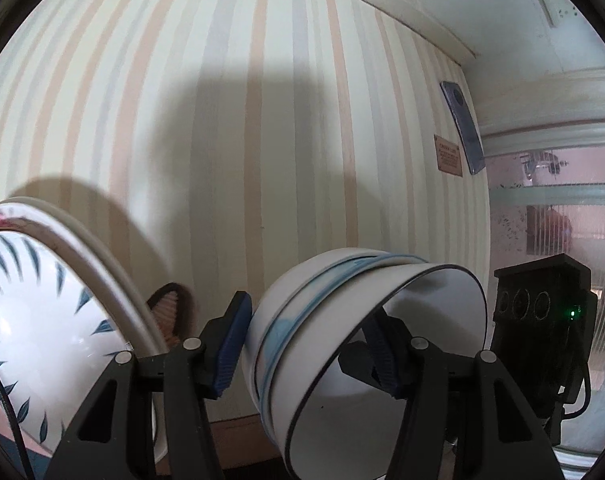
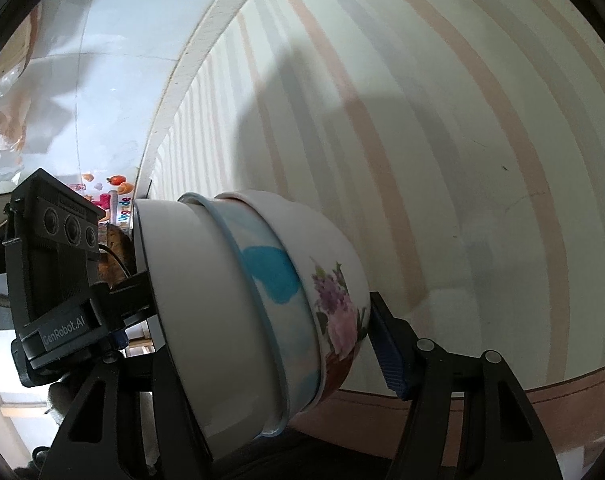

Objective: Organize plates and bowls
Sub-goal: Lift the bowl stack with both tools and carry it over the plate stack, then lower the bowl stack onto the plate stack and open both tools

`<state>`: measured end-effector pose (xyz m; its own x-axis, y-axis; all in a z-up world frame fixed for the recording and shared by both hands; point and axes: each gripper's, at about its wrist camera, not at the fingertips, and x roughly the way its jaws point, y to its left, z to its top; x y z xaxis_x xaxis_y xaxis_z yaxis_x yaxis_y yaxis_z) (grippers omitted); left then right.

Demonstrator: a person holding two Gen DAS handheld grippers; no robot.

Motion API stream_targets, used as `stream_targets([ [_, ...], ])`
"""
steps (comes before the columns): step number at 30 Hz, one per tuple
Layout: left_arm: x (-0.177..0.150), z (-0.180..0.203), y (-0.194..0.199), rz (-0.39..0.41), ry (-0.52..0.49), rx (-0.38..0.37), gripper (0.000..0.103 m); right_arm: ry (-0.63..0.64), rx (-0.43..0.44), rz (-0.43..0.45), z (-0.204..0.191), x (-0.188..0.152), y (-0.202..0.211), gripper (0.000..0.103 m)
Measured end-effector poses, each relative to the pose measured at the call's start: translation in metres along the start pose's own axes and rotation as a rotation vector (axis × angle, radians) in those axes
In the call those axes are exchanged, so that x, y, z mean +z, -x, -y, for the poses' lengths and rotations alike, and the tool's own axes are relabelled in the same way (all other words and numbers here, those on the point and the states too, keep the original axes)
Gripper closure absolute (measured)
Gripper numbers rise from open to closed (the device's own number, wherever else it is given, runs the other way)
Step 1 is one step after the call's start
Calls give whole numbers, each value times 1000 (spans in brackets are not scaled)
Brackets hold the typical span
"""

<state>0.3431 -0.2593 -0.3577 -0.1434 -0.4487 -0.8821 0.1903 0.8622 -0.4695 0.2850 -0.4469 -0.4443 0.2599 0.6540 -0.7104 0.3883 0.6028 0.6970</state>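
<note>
Left wrist view: both grippers' fingers [image 1: 232,344] clamp 1 tilted stack of 3 bowls [image 1: 326,320] between them.

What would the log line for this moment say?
left tongs: clamp nested bowls | right tongs: clamp nested bowls | tilt: sideways
</note>
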Motion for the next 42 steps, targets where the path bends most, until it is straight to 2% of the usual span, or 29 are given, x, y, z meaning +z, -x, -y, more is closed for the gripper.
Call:
stream_targets([
  [11, -10, -37, 55, 70, 105, 8, 50, 97, 16, -64, -62, 7, -14, 37],
  [22, -39, -115, 105, 171, 265, 23, 51, 236, 37, -193, -130, -10, -77, 37],
  [32, -58, -169, 110, 200, 378, 31, 52, 310, 19, -284, -156, -27, -136, 37],
  [42, -60, -188, 104, 204, 386, 44, 52, 343, -27, -298, -170, -34, -169, 37],
])
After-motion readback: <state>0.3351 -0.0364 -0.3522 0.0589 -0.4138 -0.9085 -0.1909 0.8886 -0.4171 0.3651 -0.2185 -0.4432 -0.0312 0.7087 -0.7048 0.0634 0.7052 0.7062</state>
